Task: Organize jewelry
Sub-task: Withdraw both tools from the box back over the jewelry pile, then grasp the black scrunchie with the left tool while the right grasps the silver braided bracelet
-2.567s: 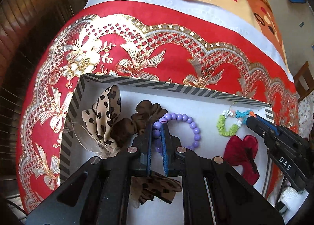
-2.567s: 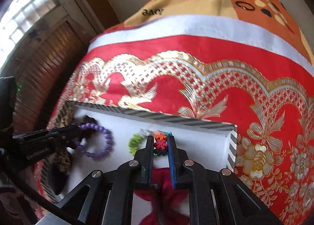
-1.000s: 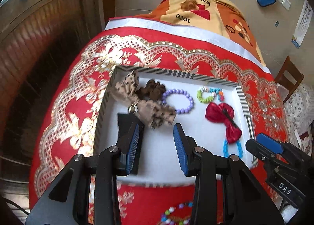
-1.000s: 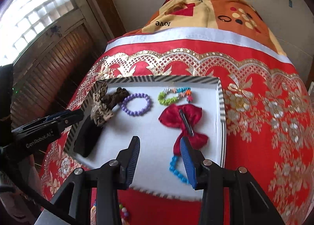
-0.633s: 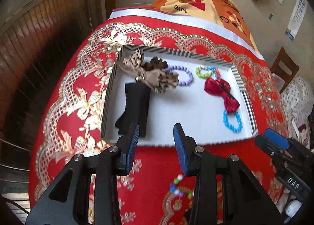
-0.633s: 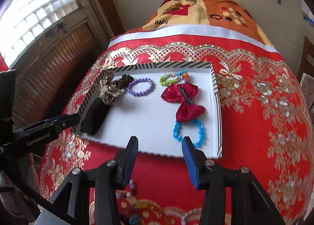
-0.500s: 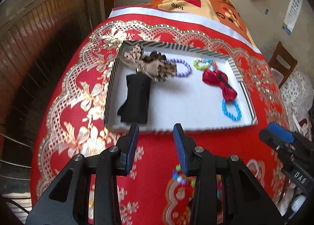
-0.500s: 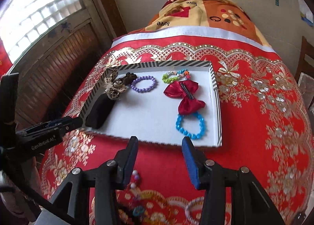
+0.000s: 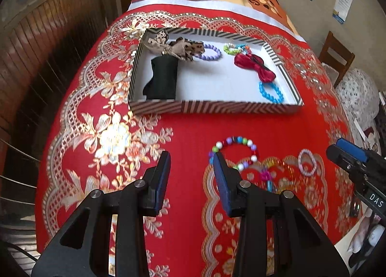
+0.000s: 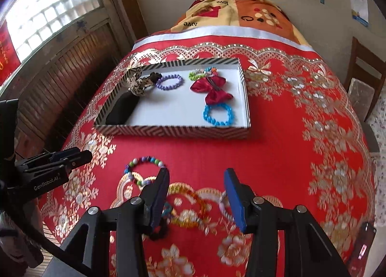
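A shallow rectangular tray (image 9: 237, 108) with a smooth white floor and a black-and-white chevron-striped wall sits on the bench, which is covered by a glossy red cloth (image 9: 183, 132) printed with gold lace scallops and flowers. Inside the tray, along its far side, lie a soft leopard-print fabric bow (image 9: 173, 46), a ring of round lilac beads (image 9: 212, 51), a small multicoloured bead bracelet (image 9: 235, 48) and a shiny red satin bow (image 9: 254, 67) with a dark clip across it. A matte black fabric piece (image 9: 162, 79) lies at the tray's left end, and a bracelet of glossy blue beads (image 9: 270, 91) lies near the right wall, just below the red bow.

Outside the tray, on the near cloth, rests a ring of mixed round beads (image 9: 235, 152) in white, green, blue and purple. Beside it are a translucent orange-and-yellow strand (image 10: 190, 204) and a small pale twisted band (image 9: 306, 162).

The left claw (image 9: 191, 175) hovers over the cloth with its flat blue-padded fingers apart and nothing between them; its right finger overlaps the edge of the mixed bead ring in view. The right claw (image 10: 195, 192) is also released and empty, its fingers spread above the orange strand.
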The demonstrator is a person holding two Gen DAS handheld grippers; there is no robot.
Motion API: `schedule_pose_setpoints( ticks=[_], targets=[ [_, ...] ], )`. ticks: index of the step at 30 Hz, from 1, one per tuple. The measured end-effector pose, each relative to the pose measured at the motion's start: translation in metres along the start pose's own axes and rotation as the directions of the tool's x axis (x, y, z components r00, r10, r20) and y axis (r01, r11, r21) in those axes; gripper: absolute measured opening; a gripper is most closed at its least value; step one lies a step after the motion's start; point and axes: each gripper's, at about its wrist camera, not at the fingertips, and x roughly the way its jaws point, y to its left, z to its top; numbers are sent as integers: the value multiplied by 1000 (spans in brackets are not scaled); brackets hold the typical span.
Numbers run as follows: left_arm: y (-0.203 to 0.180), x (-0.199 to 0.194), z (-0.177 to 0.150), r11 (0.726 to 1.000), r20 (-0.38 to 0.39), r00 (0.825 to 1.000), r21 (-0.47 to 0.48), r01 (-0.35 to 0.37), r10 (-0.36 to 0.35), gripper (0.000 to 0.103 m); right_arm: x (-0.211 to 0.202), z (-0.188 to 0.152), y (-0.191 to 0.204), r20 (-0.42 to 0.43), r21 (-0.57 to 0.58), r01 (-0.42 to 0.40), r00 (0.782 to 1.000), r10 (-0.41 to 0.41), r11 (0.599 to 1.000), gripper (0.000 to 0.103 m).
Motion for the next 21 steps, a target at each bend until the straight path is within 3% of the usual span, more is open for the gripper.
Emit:
schedule_pose_setpoints(
  ticks=[8,21],
  targets=[
    [-4,-10,-20,1000,5,1000,23,7,-7,36,-15,-20,9,14,14,6,1000,-6,1000,46],
    [-5,-9,-46,1000,-28,999,25,18,-17,36,-25,-56,-12,-5,74,49,999,-49,996,50]
  ],
)
